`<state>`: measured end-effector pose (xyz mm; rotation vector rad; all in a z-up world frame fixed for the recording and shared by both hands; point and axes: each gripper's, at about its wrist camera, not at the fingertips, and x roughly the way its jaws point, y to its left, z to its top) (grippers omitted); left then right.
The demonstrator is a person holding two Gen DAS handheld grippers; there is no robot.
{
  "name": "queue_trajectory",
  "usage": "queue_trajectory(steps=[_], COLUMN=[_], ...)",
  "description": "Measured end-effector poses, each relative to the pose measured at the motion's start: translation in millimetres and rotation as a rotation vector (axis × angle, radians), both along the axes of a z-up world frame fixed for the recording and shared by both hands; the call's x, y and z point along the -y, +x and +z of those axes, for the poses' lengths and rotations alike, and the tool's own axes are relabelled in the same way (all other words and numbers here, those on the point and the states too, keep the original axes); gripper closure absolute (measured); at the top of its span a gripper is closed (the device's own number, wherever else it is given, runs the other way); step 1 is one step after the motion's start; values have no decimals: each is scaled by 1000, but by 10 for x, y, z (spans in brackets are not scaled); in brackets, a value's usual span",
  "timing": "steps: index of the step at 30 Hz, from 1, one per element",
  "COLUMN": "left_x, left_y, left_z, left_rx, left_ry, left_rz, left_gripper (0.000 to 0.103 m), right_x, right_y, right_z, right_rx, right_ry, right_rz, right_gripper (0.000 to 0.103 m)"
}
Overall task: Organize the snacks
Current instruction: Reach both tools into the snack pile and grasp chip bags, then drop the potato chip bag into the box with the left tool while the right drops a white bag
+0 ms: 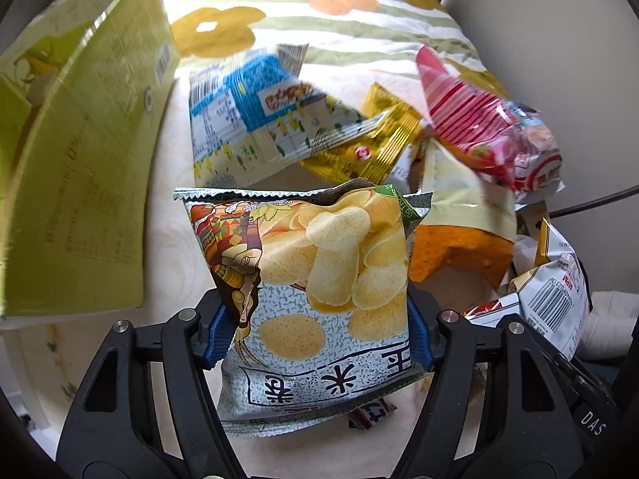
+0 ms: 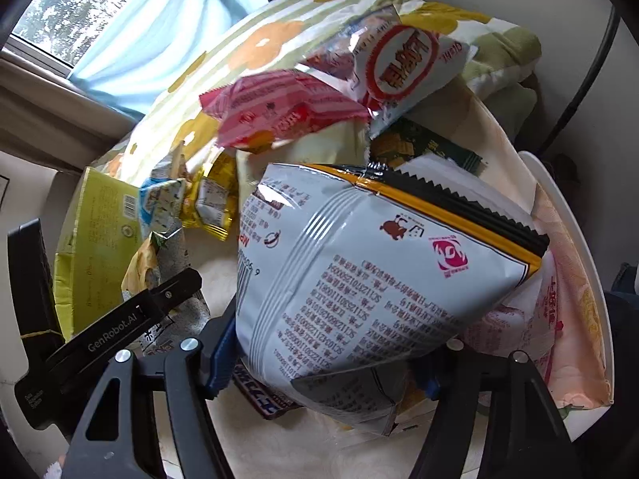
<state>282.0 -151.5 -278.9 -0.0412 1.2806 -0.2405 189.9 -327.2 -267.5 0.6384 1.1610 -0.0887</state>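
Note:
My left gripper (image 1: 317,333) is shut on a grey chip bag with yellow crisps printed on it (image 1: 315,275), held upright above the table. My right gripper (image 2: 327,355) is shut on a white snack bag with a black and orange top seal (image 2: 371,275), back side facing me. A pile of snacks lies beyond: a blue and white bag (image 1: 255,119), a gold packet (image 1: 379,147), a pink striped bag (image 1: 491,131), an orange and cream bag (image 1: 459,235). The left gripper's arm (image 2: 120,331) shows in the right wrist view.
An open yellow-green cardboard box (image 1: 80,159) stands at the left, also in the right wrist view (image 2: 96,239). A flowered cushion (image 1: 319,8) lies at the back. The round white table's edge (image 2: 595,279) curves at the right. A window with a blue curtain (image 2: 139,32) is behind.

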Motion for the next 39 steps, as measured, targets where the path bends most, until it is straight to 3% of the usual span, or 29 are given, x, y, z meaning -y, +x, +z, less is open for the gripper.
queue_trajectory(steps=[12, 14, 24, 31, 39], left_x=[-152, -271, -1194, -2056, -2997], left_y=[135, 183, 512, 724, 946], left_z=[842, 935, 1393, 1422, 1054], left_rx=[189, 217, 311, 301, 218], left_ry=[-6, -4, -5, 18, 43], left_rz=[26, 54, 146, 203, 252], left_gripper=[37, 37, 37, 37, 37], right_x=[-138, -264, -853, -1623, -2555], right_y=[245, 383, 846, 1144, 1400], right_z=[570, 731, 1120, 1311, 1286], right_rx=[153, 196, 285, 329, 325], right_ry=[-108, -140, -179, -197, -216], right_rz=[175, 249, 401, 507, 602], right_gripper=[37, 37, 37, 37, 37])
